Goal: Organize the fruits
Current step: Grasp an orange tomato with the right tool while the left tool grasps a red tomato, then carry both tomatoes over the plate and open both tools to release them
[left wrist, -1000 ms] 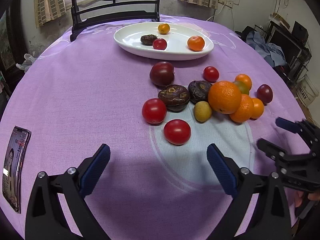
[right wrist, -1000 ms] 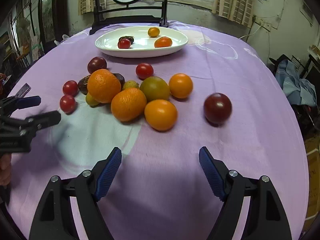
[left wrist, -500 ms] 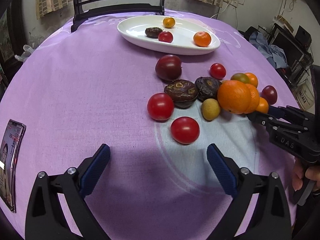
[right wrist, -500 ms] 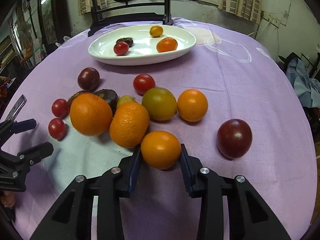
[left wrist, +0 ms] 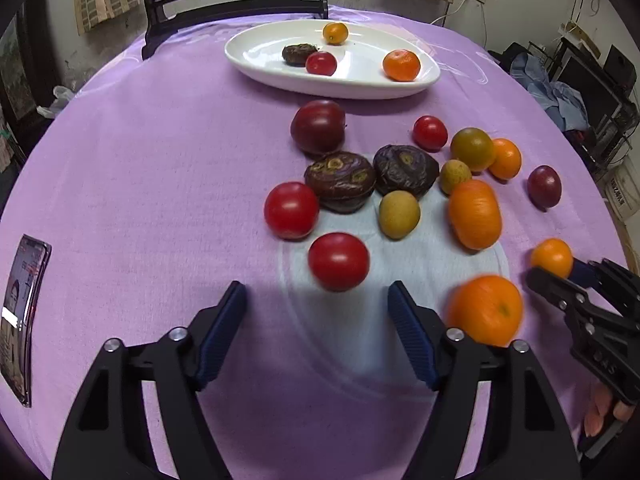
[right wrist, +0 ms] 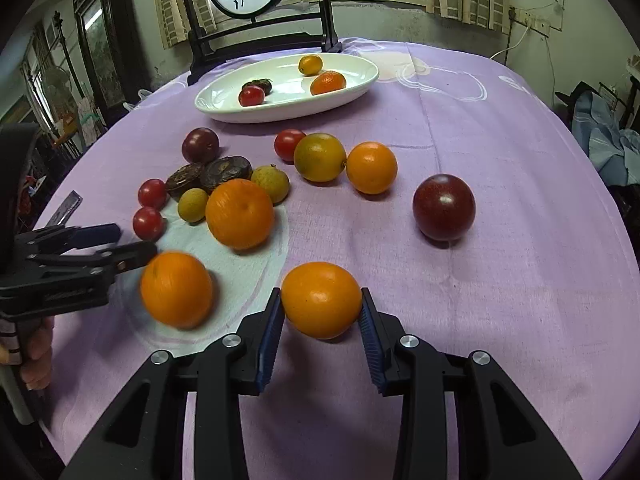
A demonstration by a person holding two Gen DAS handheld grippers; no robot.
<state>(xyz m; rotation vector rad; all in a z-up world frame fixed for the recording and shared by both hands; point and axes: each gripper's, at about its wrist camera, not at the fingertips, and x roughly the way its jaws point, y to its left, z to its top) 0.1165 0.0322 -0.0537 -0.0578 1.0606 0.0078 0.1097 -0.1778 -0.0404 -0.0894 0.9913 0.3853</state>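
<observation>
My right gripper (right wrist: 322, 316) is clamped on a small orange (right wrist: 321, 299) at the near side of the purple table (right wrist: 500, 280), with bare cloth to its right. My left gripper (left wrist: 316, 316) hangs wide open and empty just short of a red tomato (left wrist: 338, 261), while a blurred orange (right wrist: 176, 289) sits between the grippers. The white plate (right wrist: 352, 84) lies at the far edge.

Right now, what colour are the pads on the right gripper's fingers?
Blue, ribbed pads on black fingers, clamped on an orange fruit. Clearest in the right wrist view.

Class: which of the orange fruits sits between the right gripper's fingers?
The smooth orange, nearest the camera, clamped in the right gripper; the other oranges lie free.
</observation>
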